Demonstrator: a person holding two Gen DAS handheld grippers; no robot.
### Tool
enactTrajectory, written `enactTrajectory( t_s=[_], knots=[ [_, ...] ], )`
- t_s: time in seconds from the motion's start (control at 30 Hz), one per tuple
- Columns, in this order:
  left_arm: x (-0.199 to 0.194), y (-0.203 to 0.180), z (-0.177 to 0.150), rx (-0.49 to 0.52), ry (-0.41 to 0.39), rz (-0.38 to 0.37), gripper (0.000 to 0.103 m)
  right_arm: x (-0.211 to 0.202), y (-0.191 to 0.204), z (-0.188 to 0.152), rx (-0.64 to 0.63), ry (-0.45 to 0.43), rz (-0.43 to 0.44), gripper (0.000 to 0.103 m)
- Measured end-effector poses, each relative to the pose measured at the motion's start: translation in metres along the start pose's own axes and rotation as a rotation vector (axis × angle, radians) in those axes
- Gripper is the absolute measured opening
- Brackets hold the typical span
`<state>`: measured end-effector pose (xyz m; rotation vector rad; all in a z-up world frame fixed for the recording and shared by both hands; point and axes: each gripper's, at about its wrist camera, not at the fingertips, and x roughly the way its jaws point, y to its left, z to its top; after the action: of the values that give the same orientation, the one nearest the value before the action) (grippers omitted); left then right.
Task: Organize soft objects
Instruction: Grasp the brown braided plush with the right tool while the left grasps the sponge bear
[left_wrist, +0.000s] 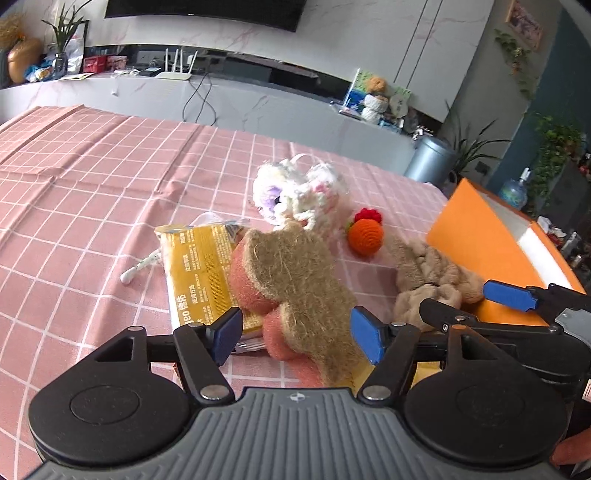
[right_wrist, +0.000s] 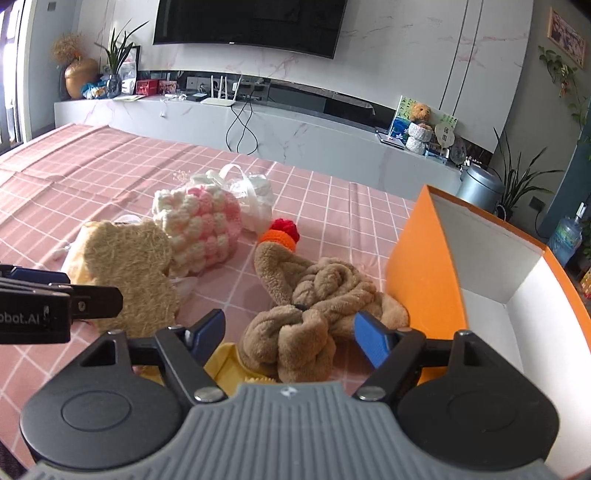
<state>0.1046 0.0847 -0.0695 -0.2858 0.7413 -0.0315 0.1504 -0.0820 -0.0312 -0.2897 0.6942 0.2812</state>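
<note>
Blue-padded fingers of the left gripper are standing wide apart in the left wrist view, and between them is lying a tan, shaggy bear-shaped scrubber with pink sponge backing. Its lower end is reaching down between the pads, nearer the right pad than the left; whether either pad is touching it I cannot tell. Its long axis is running from near the camera up and slightly leftward, away along the pink checked tablecloth. Under its left side is sitting a yellow packet, also lying lengthwise away from the camera. Beyond it are resting a white and pink crochet pouch and a small orange crochet fruit with a red top. To the right, a crumpled brown plush cloth is lying against an orange box, with the right gripper reaching in over it from the right edge.

Jaws of the right gripper are likewise spread open in the right wrist view, bracketing the brown plush cloth without visibly pressing it. The cloth is heaped in folds, its bulk stretching from the pads up and leftward toward the orange crochet fruit, and its right edge is touching the orange box, whose white inside is facing the camera. Left of it, the tan scrubber is lying flat beside the crochet pouch, with the left gripper's arm poking in from the left edge.
</note>
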Motion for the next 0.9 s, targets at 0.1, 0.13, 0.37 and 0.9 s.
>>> enactTrajectory(
  t_s=[0.1,0.13,0.37,0.9],
  knots=[
    [0.006,0.002,0.0,-0.019,0.016,0.014,0.079,0.013,0.001,-0.002,0.008,0.027,0.001,0.073],
    [0.008,0.001,0.0,-0.024,0.022,0.018,0.079,0.017,0.002,-0.003,0.009,0.038,-0.006,0.073],
    [0.016,0.0,-0.003,-0.043,0.056,-0.009,0.078,0.038,-0.006,-0.012,0.078,0.094,0.029,0.058],
    [0.025,0.004,-0.007,-0.191,0.065,-0.09,0.058,0.026,0.0,-0.016,-0.001,0.026,0.098,0.035]
  ],
)
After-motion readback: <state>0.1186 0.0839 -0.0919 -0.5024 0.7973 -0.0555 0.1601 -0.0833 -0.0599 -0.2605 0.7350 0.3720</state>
